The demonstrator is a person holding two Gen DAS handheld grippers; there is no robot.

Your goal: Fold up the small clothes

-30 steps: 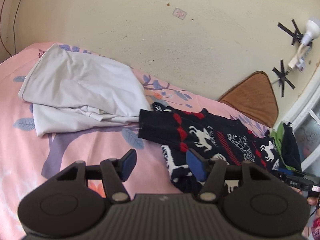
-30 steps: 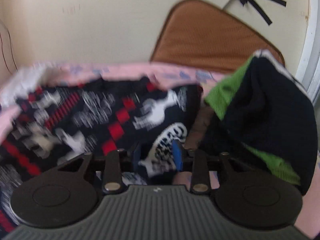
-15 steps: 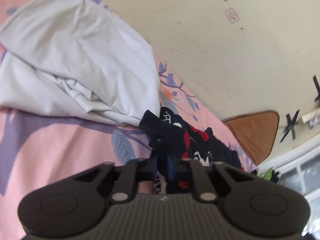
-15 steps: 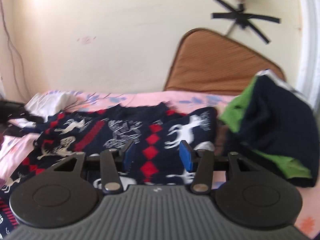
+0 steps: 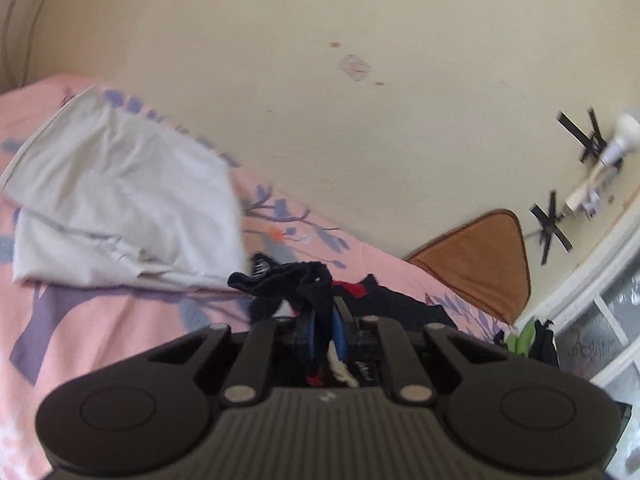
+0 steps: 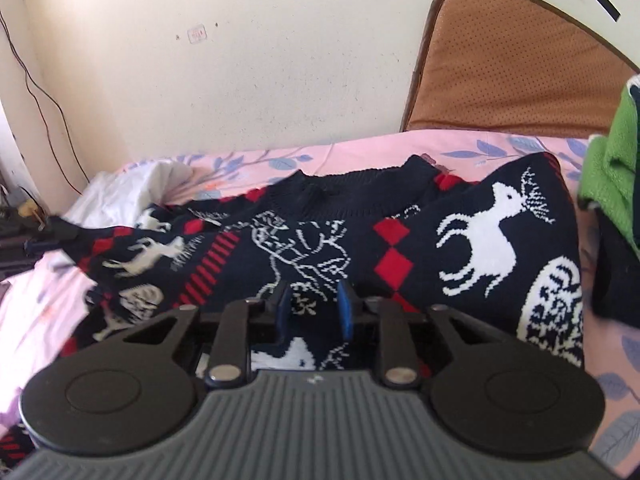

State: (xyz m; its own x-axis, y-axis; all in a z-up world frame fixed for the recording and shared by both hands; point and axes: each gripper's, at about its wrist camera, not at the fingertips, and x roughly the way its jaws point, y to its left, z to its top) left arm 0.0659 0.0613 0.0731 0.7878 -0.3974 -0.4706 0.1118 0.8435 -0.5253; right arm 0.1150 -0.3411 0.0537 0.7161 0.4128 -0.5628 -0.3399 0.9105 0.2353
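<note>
A dark navy knitted sweater (image 6: 320,236) with white reindeer and red diamonds lies spread on the pink floral bed sheet (image 6: 360,152). My left gripper (image 5: 324,320) is shut on a bunched edge of the sweater (image 5: 296,284) and holds it lifted off the sheet. My right gripper (image 6: 314,312) hovers over the sweater's lower front with its blue pads partly apart; no cloth is pinched between them. The left gripper also shows at the far left of the right wrist view (image 6: 44,236), holding the sweater's sleeve end.
A folded white garment (image 5: 120,208) lies on the sheet to the left. A green and dark garment pile (image 6: 616,200) sits at the right. A brown cushion (image 6: 520,64) leans on the cream wall. Cables hang on the wall (image 6: 40,92).
My left gripper closed on the sweater's edge and lifted it. My right gripper let go of the cloth, opened, then narrowed while moving over the sweater's front.
</note>
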